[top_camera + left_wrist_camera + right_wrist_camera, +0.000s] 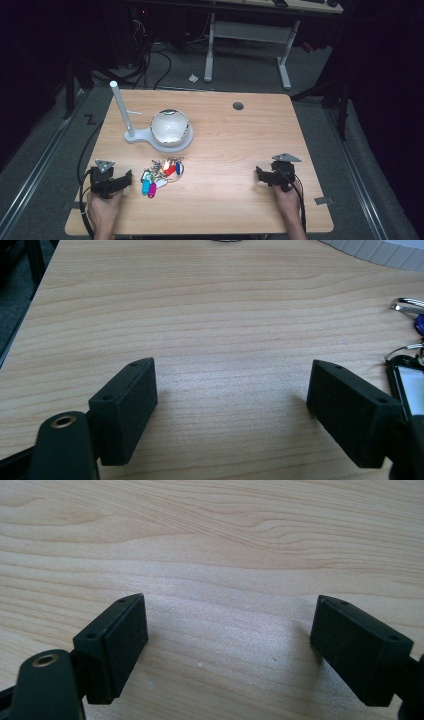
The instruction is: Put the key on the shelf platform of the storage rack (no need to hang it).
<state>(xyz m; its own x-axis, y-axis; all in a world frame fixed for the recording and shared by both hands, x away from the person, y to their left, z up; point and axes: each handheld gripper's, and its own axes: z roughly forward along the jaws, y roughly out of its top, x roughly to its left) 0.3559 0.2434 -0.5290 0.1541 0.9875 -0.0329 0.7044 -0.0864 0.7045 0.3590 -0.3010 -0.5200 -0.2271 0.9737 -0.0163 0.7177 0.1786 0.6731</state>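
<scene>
A bunch of keys with coloured tags (161, 175) lies on the wooden table (230, 145) near the front, left of centre. A white stand with an upright post and a round domed head (169, 127) sits behind it. My left gripper (127, 178) rests at the front left, open, with bare wood between its jaws; the key tags (407, 375) lie just to its right. My right gripper (261, 175) rests at the front right, open over bare wood (230, 630).
A round cable hole (238, 106) sits near the table's far edge. A white desk frame (247, 45) and cables lie on the floor beyond. The table's middle and right are bare wood.
</scene>
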